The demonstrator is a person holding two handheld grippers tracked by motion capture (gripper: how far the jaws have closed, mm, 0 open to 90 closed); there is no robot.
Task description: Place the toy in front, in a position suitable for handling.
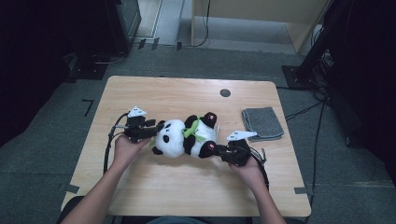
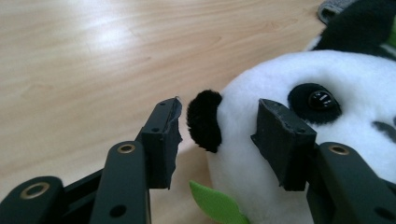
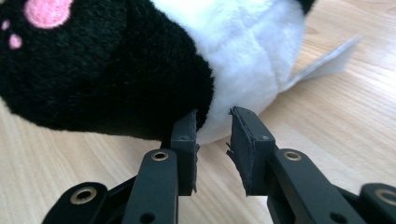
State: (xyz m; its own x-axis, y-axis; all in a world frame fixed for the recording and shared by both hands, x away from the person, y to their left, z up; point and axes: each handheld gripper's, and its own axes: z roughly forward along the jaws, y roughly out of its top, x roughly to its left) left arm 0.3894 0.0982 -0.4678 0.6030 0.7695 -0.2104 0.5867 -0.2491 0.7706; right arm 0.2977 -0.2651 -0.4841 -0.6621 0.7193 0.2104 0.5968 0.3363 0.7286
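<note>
A: Grey carpet surrounds a light wooden table (image 1: 140,186). From the high view, the panda toy (image 1: 184,136) lies near the middle of it, long axis from nine o'clock to three o'clock, head toward nine. A folded grey cloth (image 1: 263,122) sits well apart, at about two o'clock from the toy.

B: And the hands?

A: The left gripper (image 1: 148,130) is at the head end, the right gripper (image 1: 220,151) at the foot end, each touching or almost touching the toy. Both seem equally near.

B: What does the left gripper view give?

A: Its jaws are spread. The black ear (image 2: 205,120) stands between them, and the white head (image 2: 299,135) lies toward two o'clock. The right-hand pad rests against the cheek, the other one is free, so I judge nothing is pinched.

B: The right gripper view?

A: Its jaws leave a narrow gap. The toy's black leg (image 3: 93,79) and white belly (image 3: 243,46) are at twelve o'clock, just beyond the tips. I cannot tell whether fur is caught. A white tag (image 3: 322,63) sticks out at two o'clock; no writing is readable.
</note>
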